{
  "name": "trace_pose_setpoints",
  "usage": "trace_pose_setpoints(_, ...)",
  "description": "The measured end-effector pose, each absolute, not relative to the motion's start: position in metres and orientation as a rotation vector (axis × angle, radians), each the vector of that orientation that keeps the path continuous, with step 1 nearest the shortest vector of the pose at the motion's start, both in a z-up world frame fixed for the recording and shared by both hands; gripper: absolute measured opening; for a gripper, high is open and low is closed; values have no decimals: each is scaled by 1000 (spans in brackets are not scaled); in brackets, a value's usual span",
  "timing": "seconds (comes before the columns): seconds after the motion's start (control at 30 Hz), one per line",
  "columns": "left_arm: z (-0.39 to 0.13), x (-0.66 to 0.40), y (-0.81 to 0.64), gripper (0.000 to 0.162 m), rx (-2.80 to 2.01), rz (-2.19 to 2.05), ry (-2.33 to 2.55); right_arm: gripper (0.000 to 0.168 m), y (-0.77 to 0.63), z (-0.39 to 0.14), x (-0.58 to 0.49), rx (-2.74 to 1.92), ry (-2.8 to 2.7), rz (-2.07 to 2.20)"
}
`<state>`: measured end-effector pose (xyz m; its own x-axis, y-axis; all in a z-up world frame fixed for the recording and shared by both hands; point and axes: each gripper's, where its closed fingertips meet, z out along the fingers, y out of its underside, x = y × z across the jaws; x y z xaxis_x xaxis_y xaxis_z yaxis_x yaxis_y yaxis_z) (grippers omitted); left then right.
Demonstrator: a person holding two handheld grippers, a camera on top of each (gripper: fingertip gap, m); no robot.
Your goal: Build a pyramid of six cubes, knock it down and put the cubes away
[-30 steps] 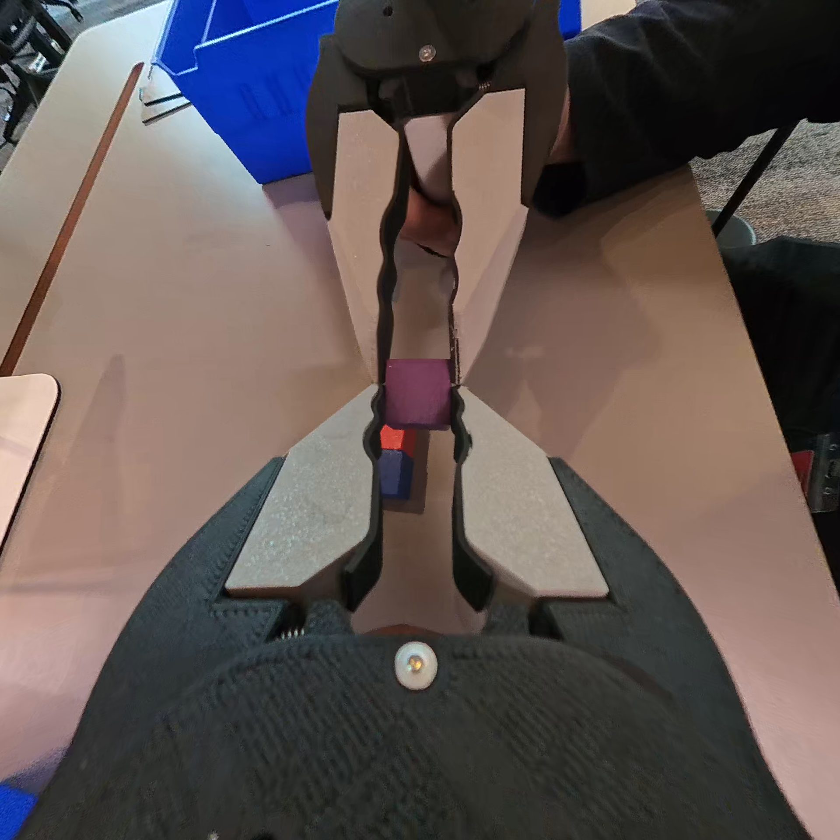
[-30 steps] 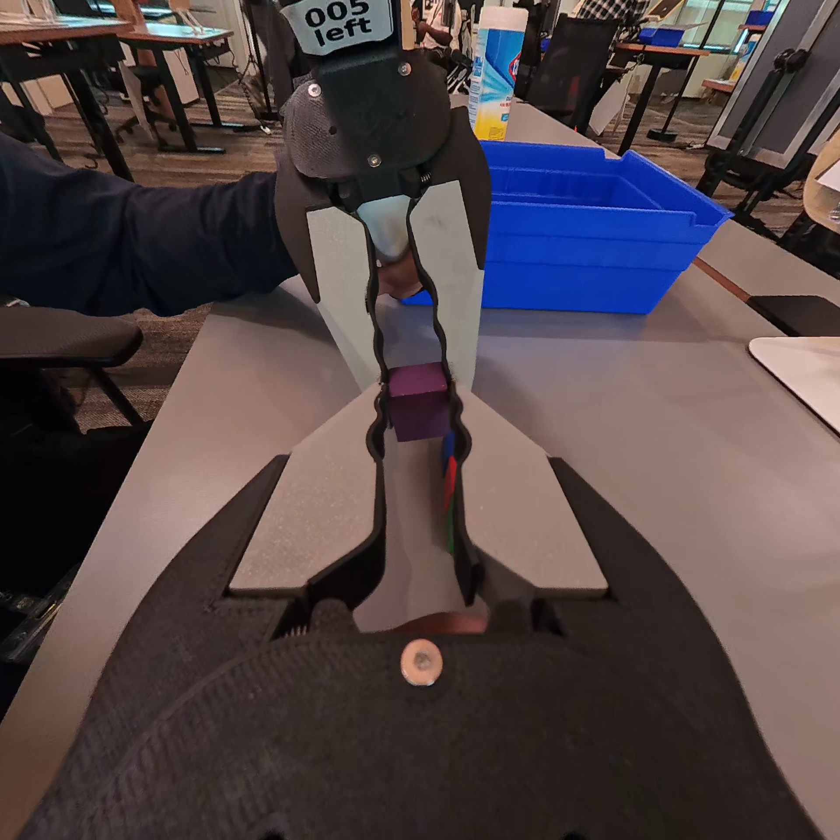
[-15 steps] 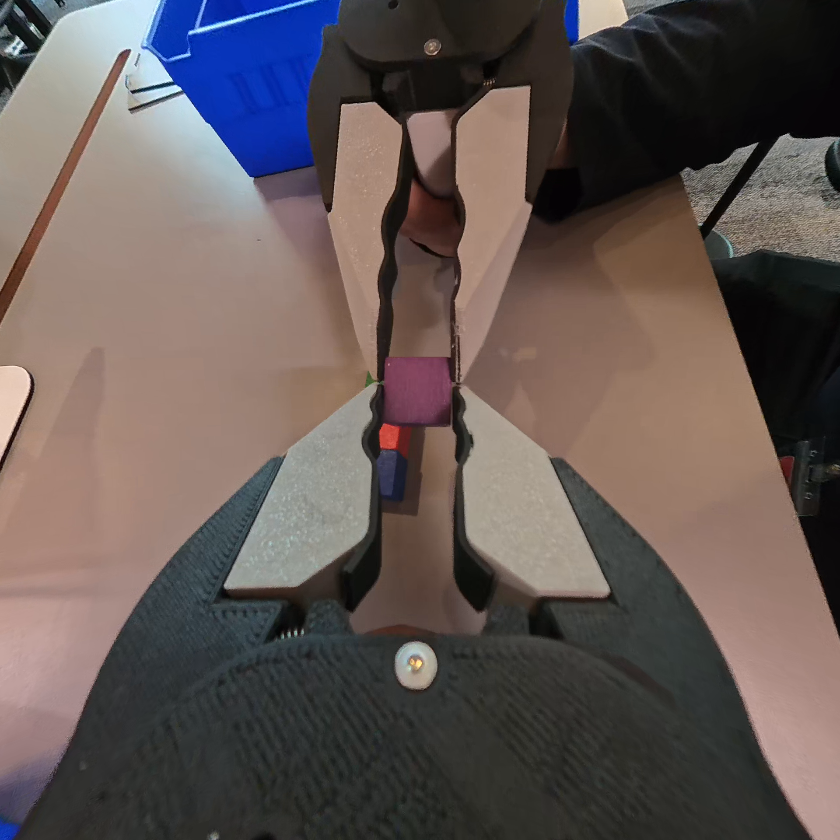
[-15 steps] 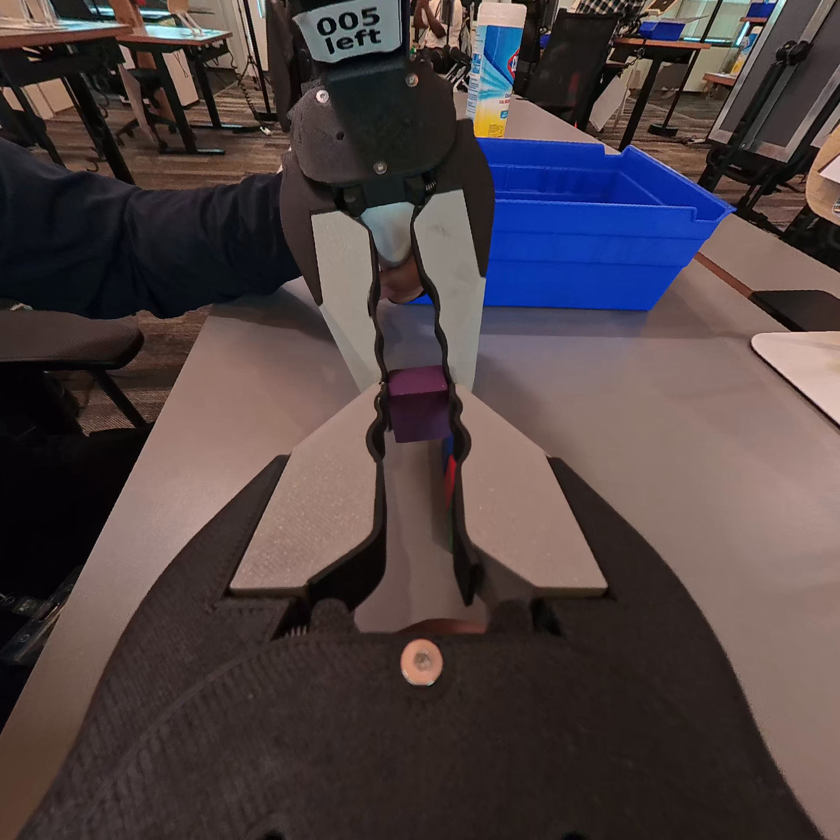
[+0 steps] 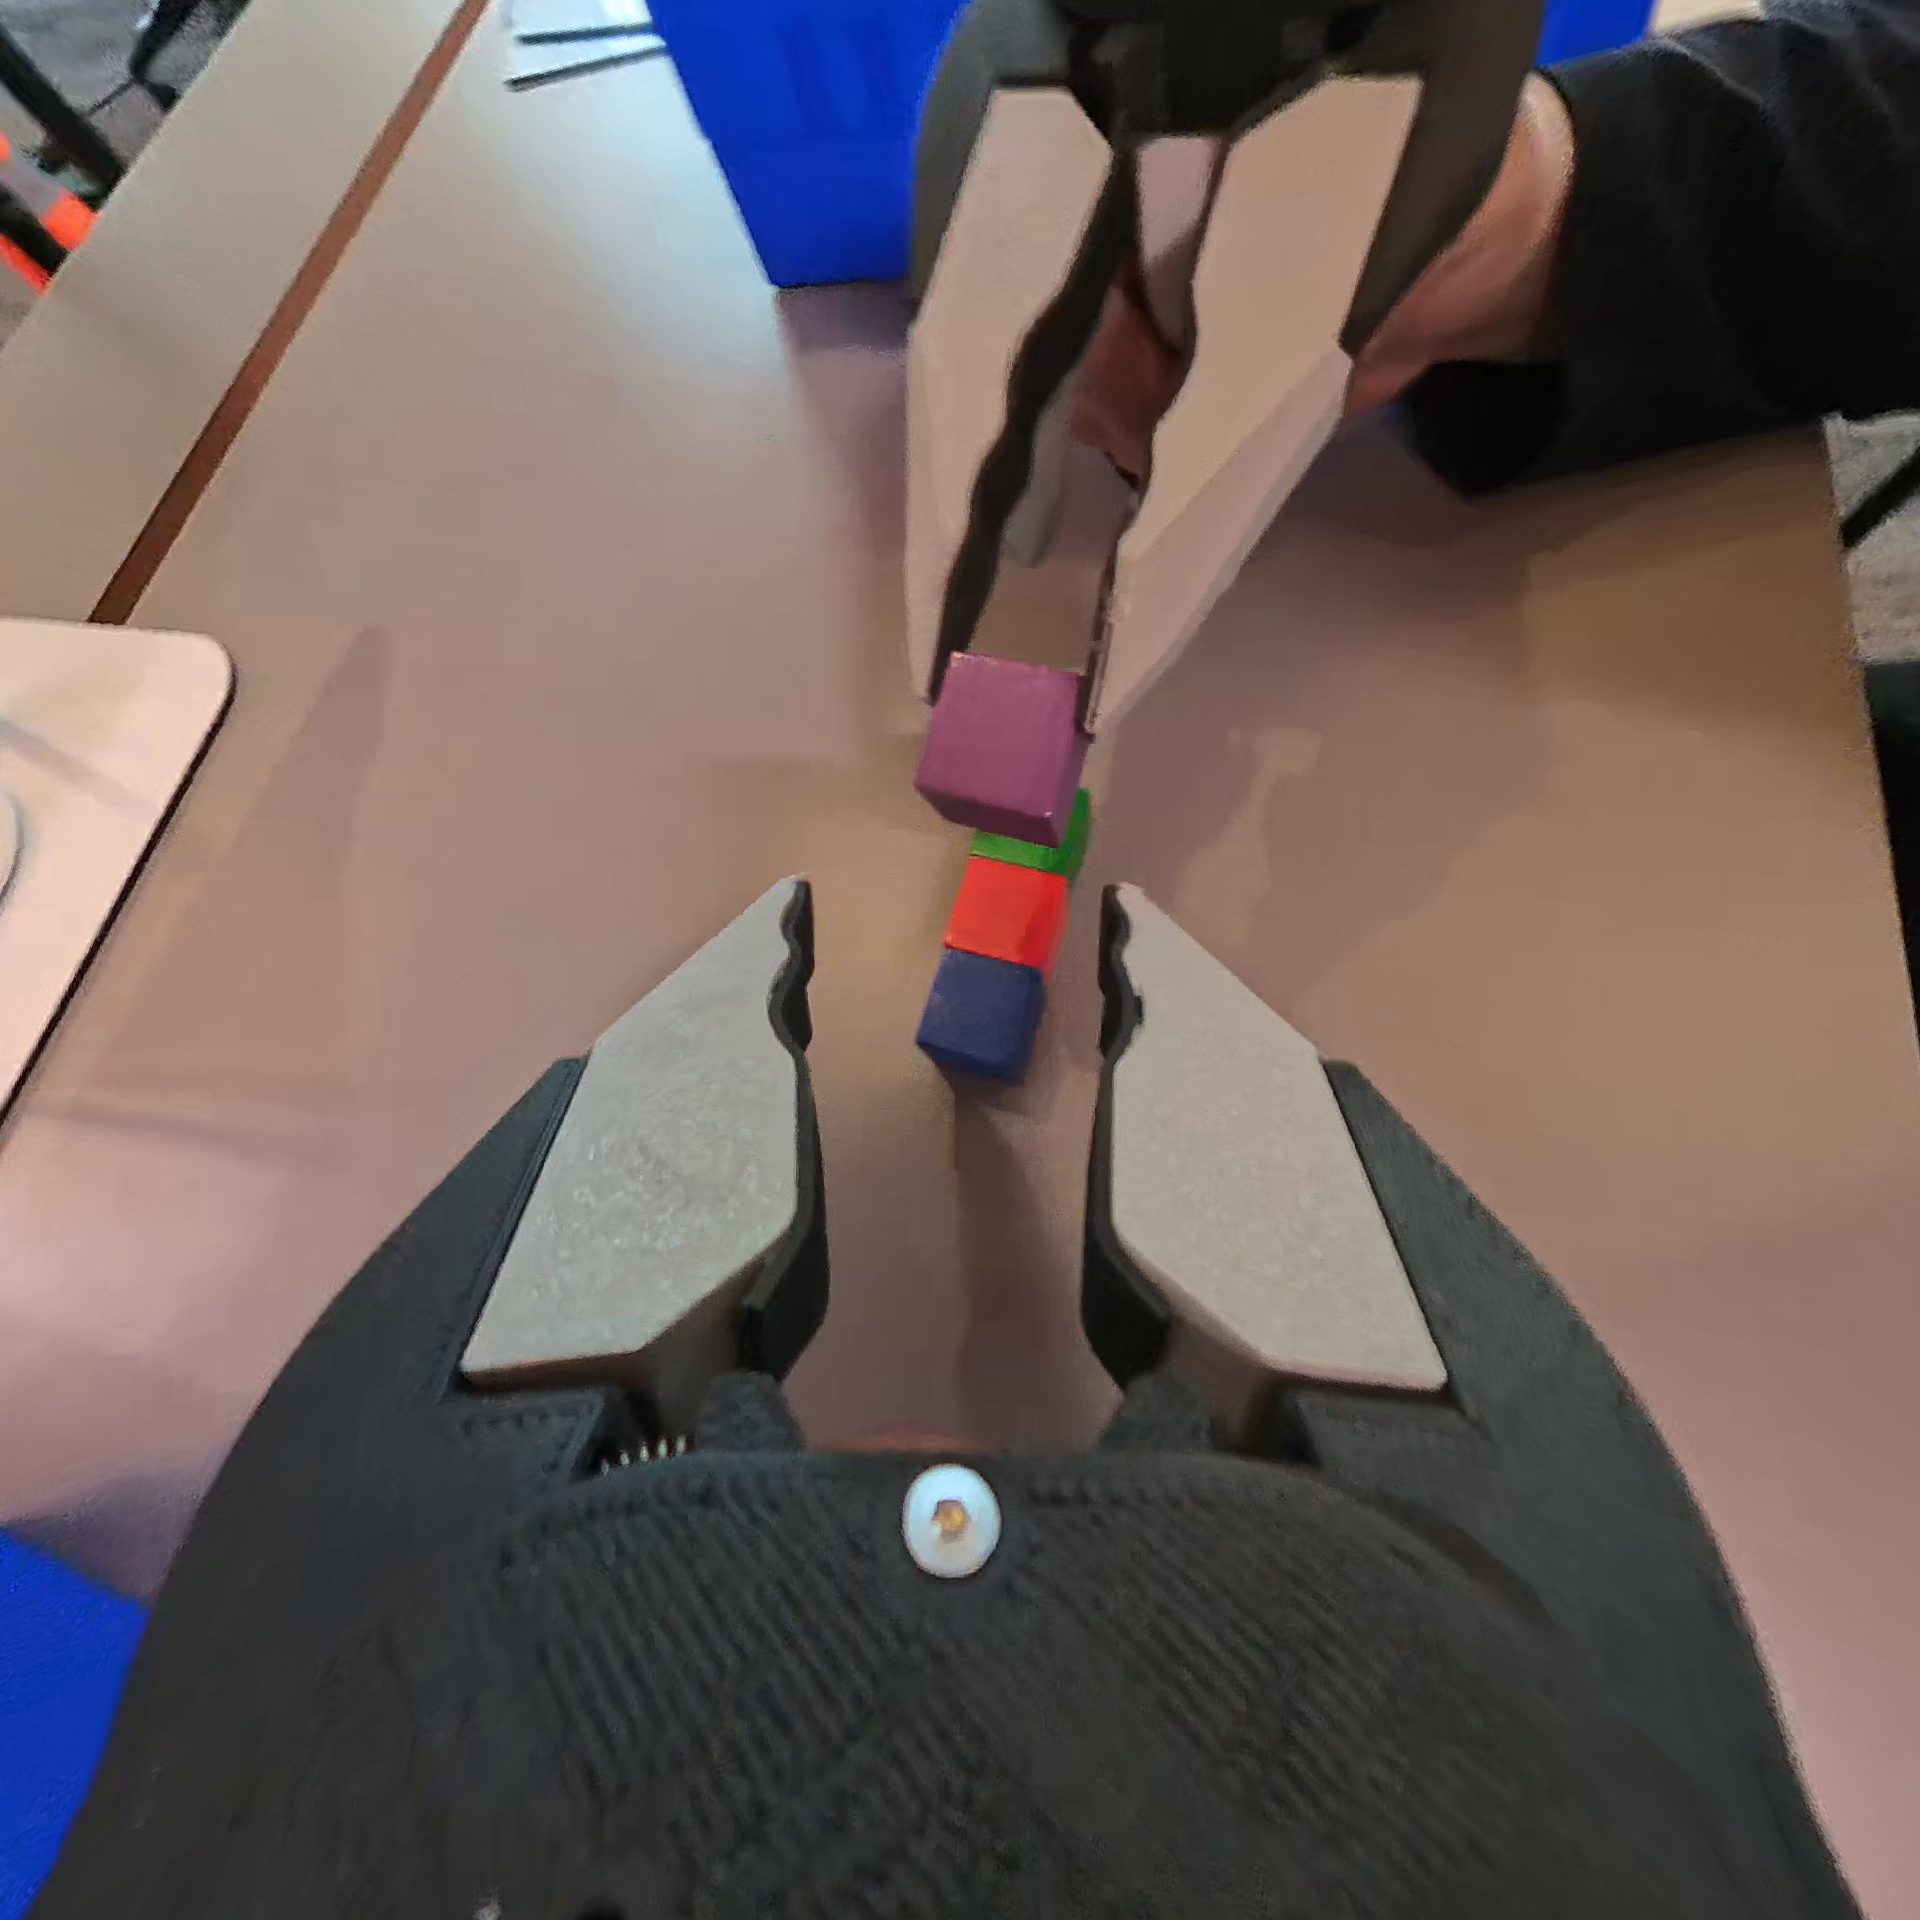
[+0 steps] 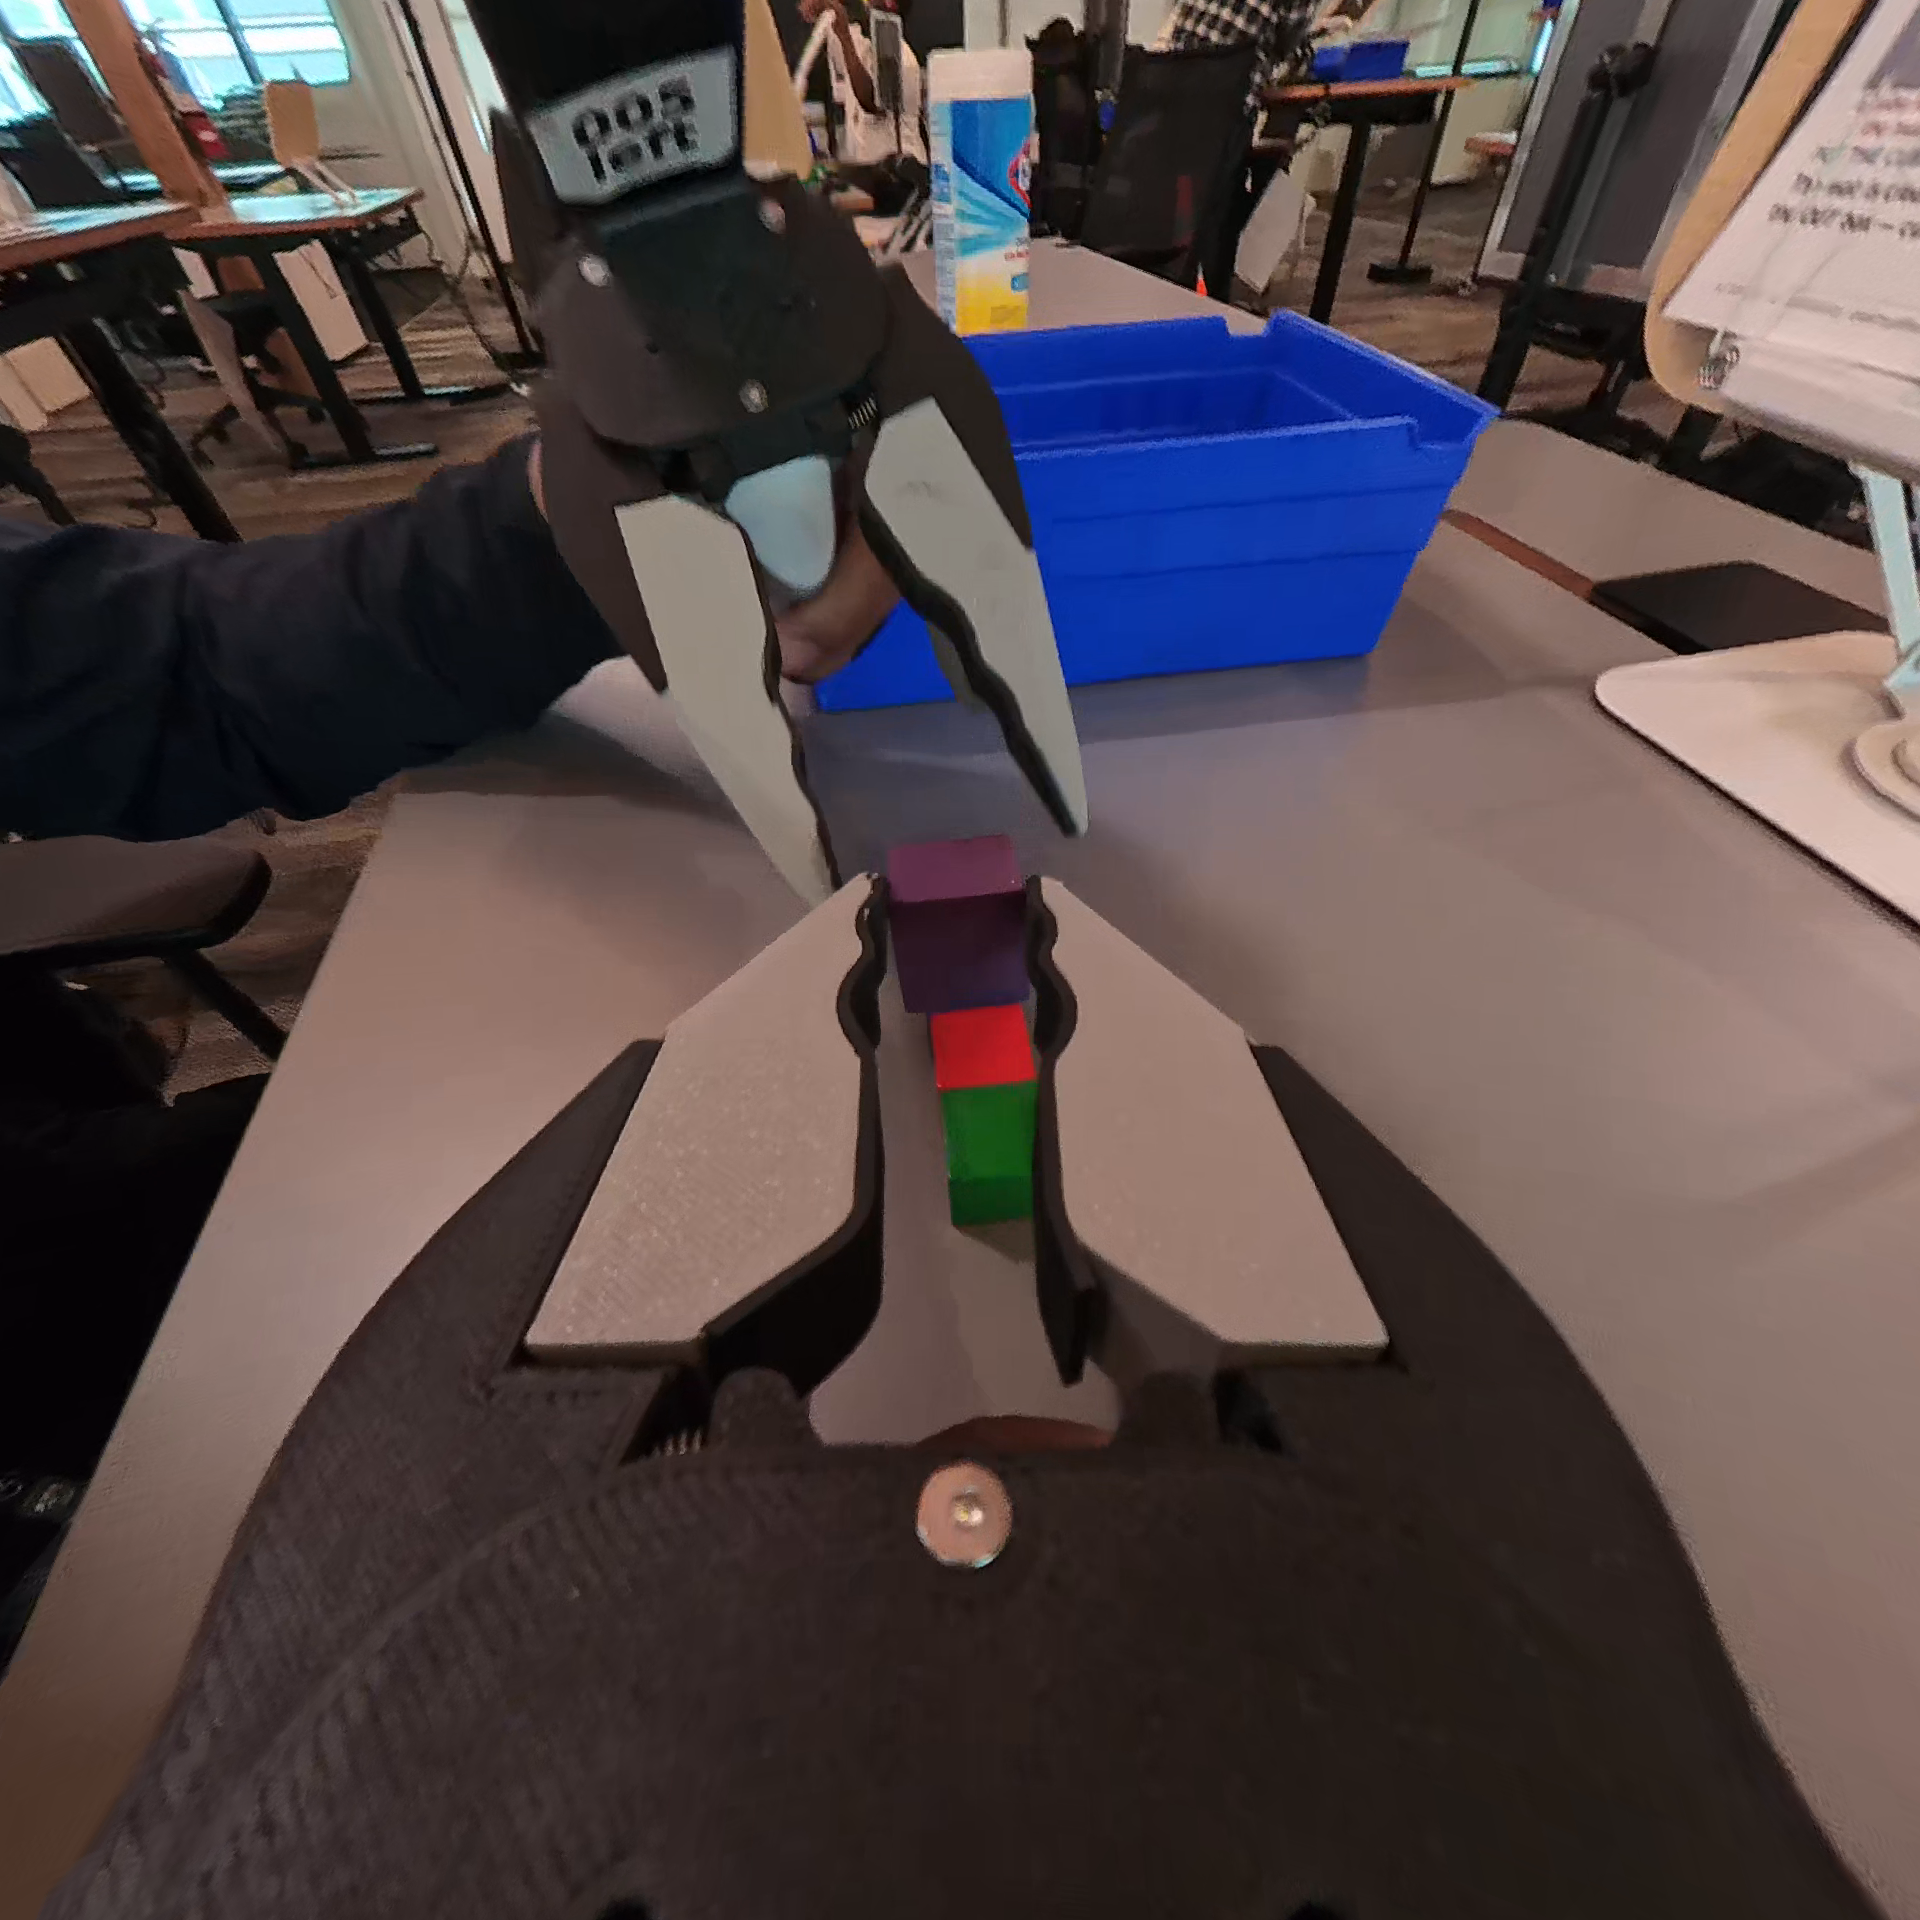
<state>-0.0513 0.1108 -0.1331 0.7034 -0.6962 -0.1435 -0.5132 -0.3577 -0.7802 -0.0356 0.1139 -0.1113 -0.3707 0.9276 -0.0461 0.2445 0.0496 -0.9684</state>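
Observation:
My right gripper [image 6: 956, 902] is shut on a purple cube [image 6: 956, 935] and holds it over a row of three cubes on the grey table [image 6: 1351, 935]. The row shows in the left wrist view: green cube [image 5: 1044, 847], red cube [image 5: 1006, 920], dark blue cube [image 5: 980, 1016]. The purple cube [image 5: 1003, 748] hides part of the green one; I cannot tell if they touch. My left gripper [image 5: 956, 914] is open and empty, its fingers on either side of the row's near end, above the table.
An empty blue bin [image 6: 1195, 540] stands behind the cubes. A wipes canister [image 6: 982, 187] is behind the bin. A white stand base [image 6: 1766, 727] and a black pad [image 6: 1725, 608] lie at the right. A white board [image 5: 94, 790] lies at the left in the left wrist view. The tips of both grippers are at nearly the same place.
Both grippers were shut on the purple cube. My left gripper has opened, let go and drawn back. The right gripper keeps the cube, and the row below now shows.

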Motion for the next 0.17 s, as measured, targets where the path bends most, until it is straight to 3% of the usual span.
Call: trace_pose_setpoints(0.17, -119, -66, 121, 53, -2046, -349, 719, 23, 120, -133, -39, -1265, -1744, 1308)
